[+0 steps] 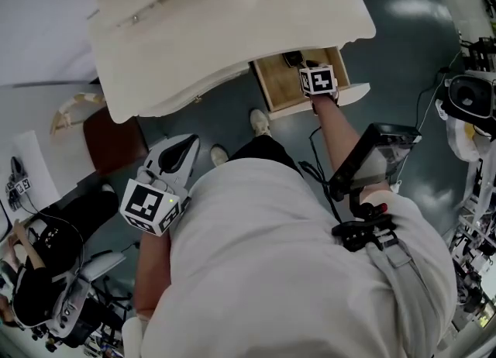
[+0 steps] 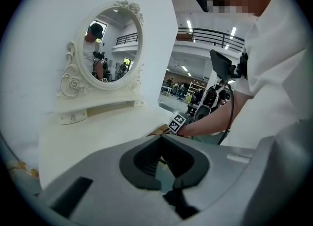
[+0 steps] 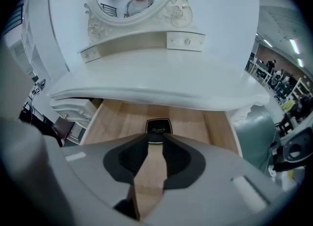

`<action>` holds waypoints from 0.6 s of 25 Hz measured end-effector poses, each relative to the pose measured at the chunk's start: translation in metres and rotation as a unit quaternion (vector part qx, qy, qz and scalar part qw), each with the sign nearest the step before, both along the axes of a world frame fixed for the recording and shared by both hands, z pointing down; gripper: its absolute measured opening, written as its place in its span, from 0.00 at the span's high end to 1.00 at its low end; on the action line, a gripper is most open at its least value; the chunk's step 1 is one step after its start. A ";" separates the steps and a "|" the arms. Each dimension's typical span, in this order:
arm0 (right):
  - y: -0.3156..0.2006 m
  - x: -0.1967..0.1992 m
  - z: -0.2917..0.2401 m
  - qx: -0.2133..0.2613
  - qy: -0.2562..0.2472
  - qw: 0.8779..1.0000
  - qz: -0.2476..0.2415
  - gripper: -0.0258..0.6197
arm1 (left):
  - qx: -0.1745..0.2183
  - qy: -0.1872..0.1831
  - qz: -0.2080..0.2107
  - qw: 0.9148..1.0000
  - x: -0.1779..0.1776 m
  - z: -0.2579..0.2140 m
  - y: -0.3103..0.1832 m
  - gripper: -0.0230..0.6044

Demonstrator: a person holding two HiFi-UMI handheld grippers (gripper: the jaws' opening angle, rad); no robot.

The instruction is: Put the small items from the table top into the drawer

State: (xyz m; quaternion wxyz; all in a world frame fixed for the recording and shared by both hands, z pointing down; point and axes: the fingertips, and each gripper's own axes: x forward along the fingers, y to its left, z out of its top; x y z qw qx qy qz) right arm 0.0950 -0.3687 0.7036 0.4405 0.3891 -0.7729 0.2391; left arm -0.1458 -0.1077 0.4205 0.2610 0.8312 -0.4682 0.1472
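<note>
Small black case [image 3: 159,126] flat in open wooden drawer [image 3: 112,122]

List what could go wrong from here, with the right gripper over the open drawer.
1. The right gripper, jaws apart and empty, hangs close to the overhanging table top. Pulling it back carelessly could knock that edge.
2. The drawer stands pulled out near the person's shoe. A step forward might bump it and slide the black box lying inside.
</note>
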 end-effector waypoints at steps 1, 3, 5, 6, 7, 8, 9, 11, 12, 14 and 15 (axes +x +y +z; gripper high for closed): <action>0.009 -0.002 -0.007 0.006 0.002 1.000 0.001 0.86 | 0.003 0.002 0.004 1.000 -0.004 -0.002 0.008 0.96; 0.025 -0.005 -0.019 0.015 0.005 1.000 0.002 0.95 | 0.009 0.006 0.012 1.000 -0.010 -0.001 0.021 0.96; 0.040 -0.005 -0.025 0.016 0.004 1.000 0.002 0.96 | 0.013 0.009 0.021 1.000 -0.013 0.001 0.029 0.96; 0.048 -0.005 -0.027 0.015 0.004 1.000 0.001 0.96 | 0.015 0.010 0.025 1.000 -0.013 0.002 0.031 0.96; 0.054 -0.004 -0.029 0.014 0.004 1.000 -0.001 0.96 | 0.017 0.012 0.029 0.999 -0.013 0.002 0.033 0.96; 0.060 -0.005 -0.031 0.012 0.004 1.000 -0.004 0.96 | 0.019 0.013 0.033 0.999 -0.014 0.003 0.033 0.96; 0.065 -0.006 -0.031 0.010 0.003 1.000 -0.007 0.96 | 0.020 0.014 0.037 0.999 -0.014 0.005 0.032 0.96; 0.077 -0.009 -0.032 0.003 -0.002 1.000 -0.015 0.96 | 0.020 0.016 0.044 0.999 -0.015 0.008 0.030 0.96; 0.086 -0.011 -0.033 -0.001 -0.006 1.000 -0.019 0.96 | 0.020 0.017 0.048 0.999 -0.014 0.010 0.031 0.96; 0.107 -0.014 -0.039 -0.003 -0.011 1.000 -0.028 0.96 | 0.021 0.019 0.055 0.998 -0.012 0.012 0.039 0.96; 0.119 -0.016 -0.043 -0.002 -0.013 0.999 -0.031 0.96 | 0.023 0.020 0.058 0.998 -0.013 0.011 0.045 0.96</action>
